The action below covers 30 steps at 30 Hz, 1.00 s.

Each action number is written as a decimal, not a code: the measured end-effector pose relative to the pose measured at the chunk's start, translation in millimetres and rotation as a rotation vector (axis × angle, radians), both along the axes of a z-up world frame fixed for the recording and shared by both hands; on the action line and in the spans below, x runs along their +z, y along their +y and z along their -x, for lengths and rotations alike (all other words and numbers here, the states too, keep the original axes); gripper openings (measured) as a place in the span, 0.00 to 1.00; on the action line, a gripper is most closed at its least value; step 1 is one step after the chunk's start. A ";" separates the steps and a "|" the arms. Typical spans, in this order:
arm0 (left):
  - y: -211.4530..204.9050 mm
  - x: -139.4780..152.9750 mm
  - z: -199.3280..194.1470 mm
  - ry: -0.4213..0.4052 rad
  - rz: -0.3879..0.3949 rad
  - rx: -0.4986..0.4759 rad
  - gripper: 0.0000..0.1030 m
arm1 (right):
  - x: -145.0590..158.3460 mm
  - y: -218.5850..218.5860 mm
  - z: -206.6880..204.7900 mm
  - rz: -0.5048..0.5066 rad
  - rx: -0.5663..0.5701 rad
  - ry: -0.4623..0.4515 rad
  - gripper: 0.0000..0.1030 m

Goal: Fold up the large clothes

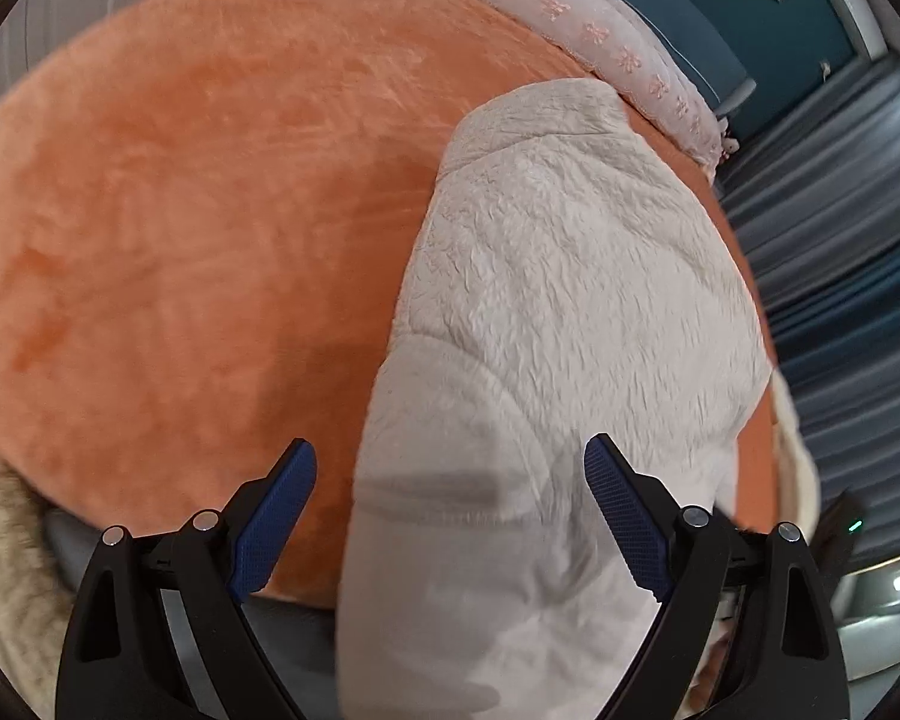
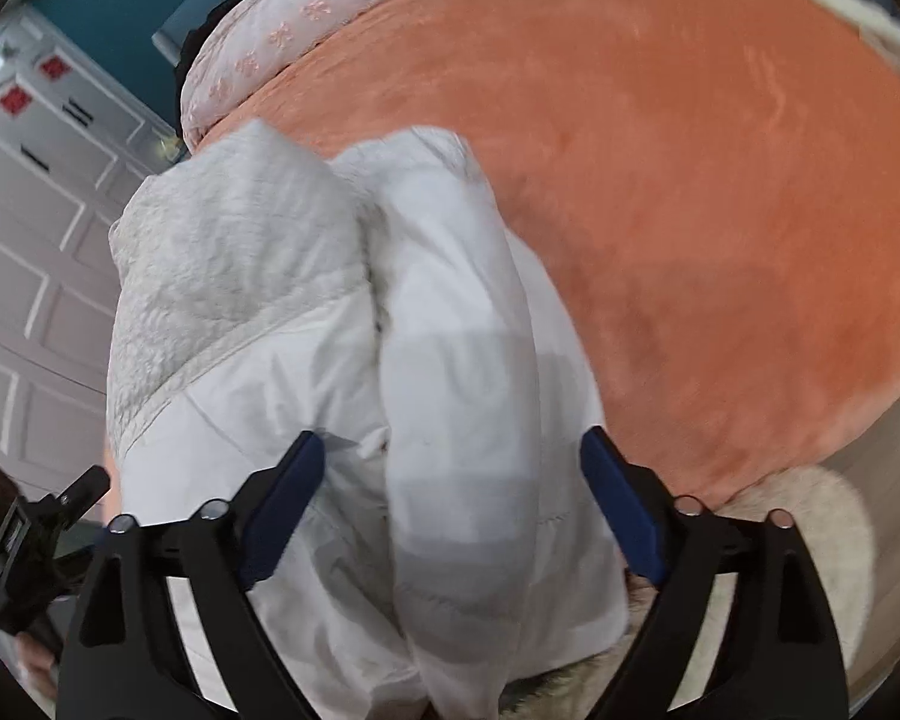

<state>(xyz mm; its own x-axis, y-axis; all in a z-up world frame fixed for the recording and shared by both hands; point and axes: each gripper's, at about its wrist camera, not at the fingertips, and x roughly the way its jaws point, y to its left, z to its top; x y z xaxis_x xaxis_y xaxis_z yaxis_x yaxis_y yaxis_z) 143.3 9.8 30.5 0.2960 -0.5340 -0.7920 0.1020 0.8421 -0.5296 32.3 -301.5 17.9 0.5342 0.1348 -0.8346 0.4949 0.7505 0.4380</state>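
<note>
While both of our grippers hang above the bed, the white padded jacket (image 1: pixel 558 312) lies on the orange plush blanket (image 1: pixel 198 192), already gathered into a long, narrow bundle. In the left wrist view it runs from near our fingers up toward the pale pink embroidered quilt (image 1: pixel 600 30) at the far edge of the bed, and it sits on the right part of the blanket. Our left gripper (image 1: pixel 450 510) stands with its jaws spread wide; the blue pads (image 1: pixel 276 516) hold nothing, and the near end of the jacket shows between them, below and apart from the pads as far as we can tell.

In the right wrist view the jacket (image 2: pixel 306 312) shows two textures: a crinkled, fleecy panel on the left and smoother white fabric with a sleeve-like roll lying along the middle. Our right gripper (image 2: pixel 453 504) is likewise wide apart and empty, with the smooth roll passing between its fingers (image 2: pixel 624 516). The picture is blurred here, so we cannot tell whether a pad touches the cloth.

A beige fluffy rug (image 2: pixel 810 528) lies beside the bed at lower right. White panelled cupboard doors (image 2: pixel 36 276) stand at left, and the other handheld device (image 2: pixel 24 546) shows at the lower left edge.
</note>
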 end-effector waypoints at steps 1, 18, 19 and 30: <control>0.0 -2.8 -4.3 0.013 0.010 0.001 0.86 | -5.5 -2.3 -0.9 -0.027 -0.004 -0.003 0.89; -27.1 -23.3 -35.5 0.000 0.019 0.061 0.95 | -44.2 -8.2 -13.9 -0.195 -0.003 -0.081 0.96; -27.5 -25.5 -36.8 0.008 0.030 0.066 0.95 | -44.4 -7.1 -14.5 -0.198 -0.005 -0.086 0.96; -32.4 -31.5 -43.3 0.017 0.051 0.093 0.95 | -57.9 -17.4 -2.3 -0.242 -0.012 -0.119 0.96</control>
<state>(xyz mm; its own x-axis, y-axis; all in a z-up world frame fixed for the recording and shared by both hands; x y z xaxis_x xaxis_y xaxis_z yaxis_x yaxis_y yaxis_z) 186.6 -22.6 -1.0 0.3328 -0.5449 -0.7696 0.0156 0.8192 -0.5733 34.6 -318.9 -40.0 0.6290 0.3157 -0.7104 0.4376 0.6114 0.6593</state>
